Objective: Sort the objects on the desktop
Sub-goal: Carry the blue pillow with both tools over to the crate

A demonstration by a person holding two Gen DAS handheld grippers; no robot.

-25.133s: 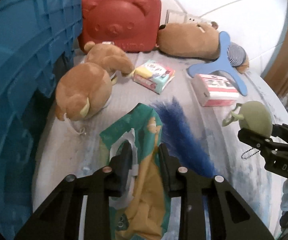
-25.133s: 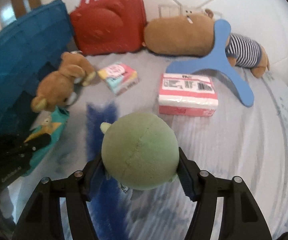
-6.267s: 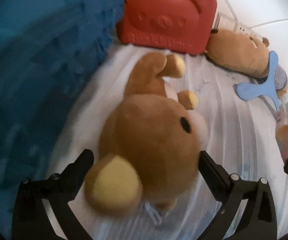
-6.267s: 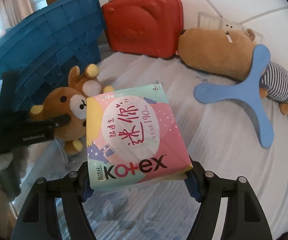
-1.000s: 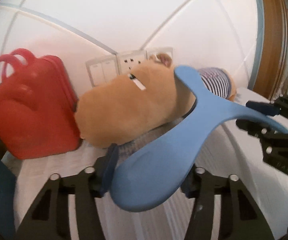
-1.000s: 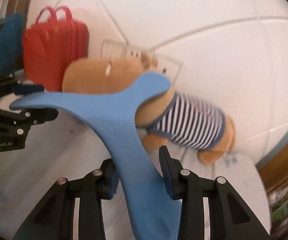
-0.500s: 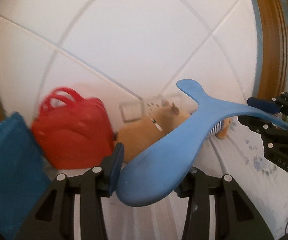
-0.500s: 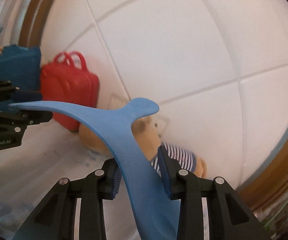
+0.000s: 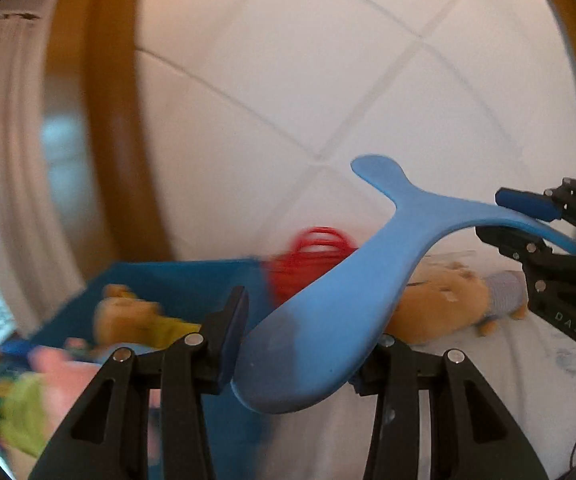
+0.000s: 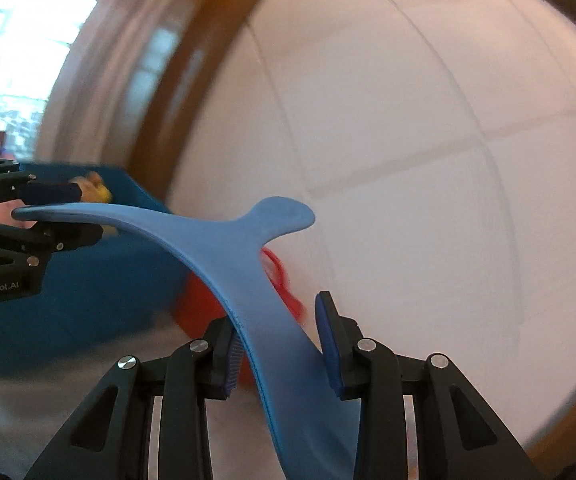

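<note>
A blue three-armed boomerang-shaped piece [image 9: 339, 312] is held in the air by both grippers. My left gripper [image 9: 307, 340] is shut on one arm of it; my right gripper [image 10: 282, 344] is shut on another arm [image 10: 284, 340]. In the left wrist view the right gripper [image 9: 527, 220] clamps the far arm at the right; in the right wrist view the left gripper [image 10: 54, 216] clamps the far tip at the left. The blue crate [image 9: 168, 280] lies below left and holds a brown plush bear [image 9: 128, 320] and other soft items.
A red handbag [image 9: 311, 256] stands behind the crate by the white tiled wall [image 9: 327, 80]. A large brown plush in a striped shirt [image 9: 447, 304] lies on the white surface at the right. A wooden frame [image 9: 108, 120] and curtain are at the left.
Both grippers have lifted the blue piece higher and swung it left. The crate with its contents has come into view below it, and the scene is motion-blurred.
</note>
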